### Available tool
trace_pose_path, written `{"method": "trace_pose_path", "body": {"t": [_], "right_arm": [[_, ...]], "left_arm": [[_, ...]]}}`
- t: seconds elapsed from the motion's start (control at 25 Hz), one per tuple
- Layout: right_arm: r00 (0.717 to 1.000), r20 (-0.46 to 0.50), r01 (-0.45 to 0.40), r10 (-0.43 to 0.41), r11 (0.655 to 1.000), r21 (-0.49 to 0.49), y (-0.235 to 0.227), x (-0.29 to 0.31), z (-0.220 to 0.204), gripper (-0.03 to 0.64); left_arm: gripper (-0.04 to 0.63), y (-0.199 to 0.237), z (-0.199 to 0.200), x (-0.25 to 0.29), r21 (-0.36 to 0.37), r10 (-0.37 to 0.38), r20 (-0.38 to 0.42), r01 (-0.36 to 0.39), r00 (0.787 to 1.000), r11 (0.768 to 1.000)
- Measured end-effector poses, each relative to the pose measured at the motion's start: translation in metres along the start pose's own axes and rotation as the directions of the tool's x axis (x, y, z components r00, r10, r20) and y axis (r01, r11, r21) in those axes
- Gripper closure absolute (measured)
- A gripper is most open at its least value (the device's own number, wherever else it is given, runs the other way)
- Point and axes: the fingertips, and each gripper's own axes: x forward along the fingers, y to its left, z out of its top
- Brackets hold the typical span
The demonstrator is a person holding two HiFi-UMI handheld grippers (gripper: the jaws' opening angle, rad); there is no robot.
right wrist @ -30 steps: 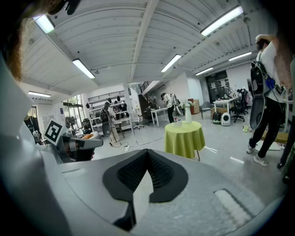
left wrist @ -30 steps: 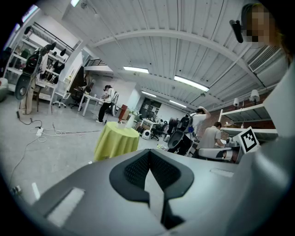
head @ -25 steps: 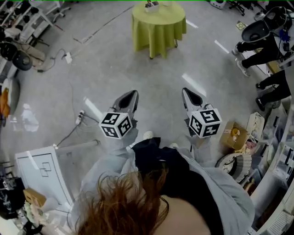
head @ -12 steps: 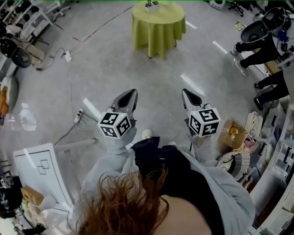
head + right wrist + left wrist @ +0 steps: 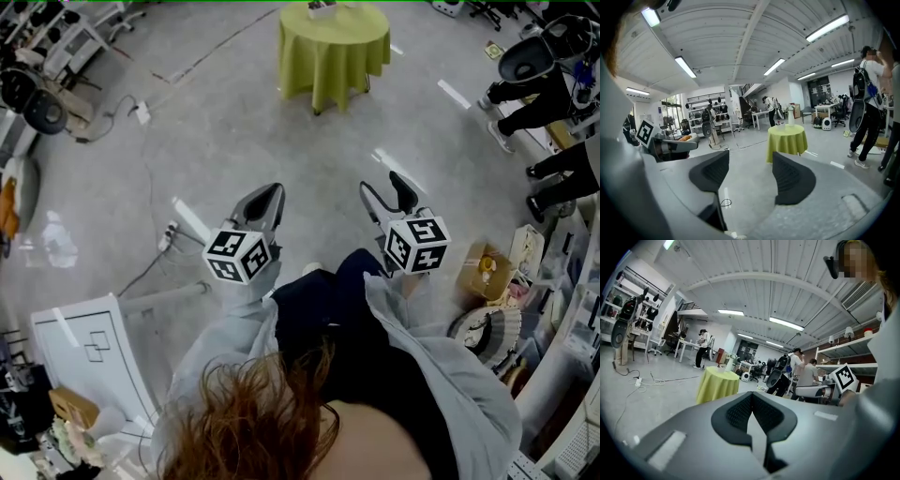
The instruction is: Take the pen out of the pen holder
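A round table [image 5: 333, 47] under a yellow-green cloth stands far ahead across the floor, and a small white pen holder [image 5: 323, 8] sits on top of it. No pen can be made out at this distance. The table [image 5: 717, 383] and table [image 5: 786, 140] show in both gripper views, with a white upright object [image 5: 791, 117] on it. My left gripper [image 5: 267, 195] is held at waist height with its jaws shut and empty [image 5: 751, 397]. My right gripper [image 5: 384, 187] has just been opening its jaws. They stand wide apart with nothing between them [image 5: 750, 176].
People [image 5: 548, 89] stand at the right by chairs and shelves. Boxes and clutter [image 5: 487, 281] lie at the right, close to me. A white cabinet [image 5: 80, 352] is at lower left. Cables and a power strip [image 5: 164, 239] lie on the grey floor to the left.
The right gripper's jaws were shut in the earlier frames and now stand wide open. Both grippers have shifted slightly towards the table. The left gripper stays shut.
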Motion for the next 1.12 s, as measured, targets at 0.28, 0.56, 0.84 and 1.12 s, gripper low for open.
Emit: {"method": "trace_pose_path", "body": {"t": [0.28, 0.56, 0.84, 1.12], "right_arm": [[1.000, 0.006, -0.014, 0.014, 1.000, 0.018, 0.009, 0.015, 0.008, 0.316], [0.998, -0.018, -0.065, 0.065, 0.997, 0.034, 0.006, 0.052, 0.016, 0.316], [0.991, -0.033, -0.132, 0.133, 0.991, 0.013, -0.005, 0.109, 0.038, 0.316], [0.989, -0.048, -0.144, 0.143, 0.989, -0.022, -0.039, 0.161, 0.068, 0.316]], "left_arm": [[0.577, 0.021, 0.002, -0.004, -0.004, 0.024, -0.011, -0.024, 1.000, 1.000], [0.576, 0.046, 0.004, -0.001, -0.040, 0.075, -0.006, -0.075, 0.997, 0.996], [0.577, 0.085, 0.023, 0.023, -0.061, 0.148, 0.015, -0.147, 0.989, 0.987], [0.576, 0.115, 0.053, 0.088, -0.033, 0.145, 0.016, -0.144, 0.989, 0.989]]}}
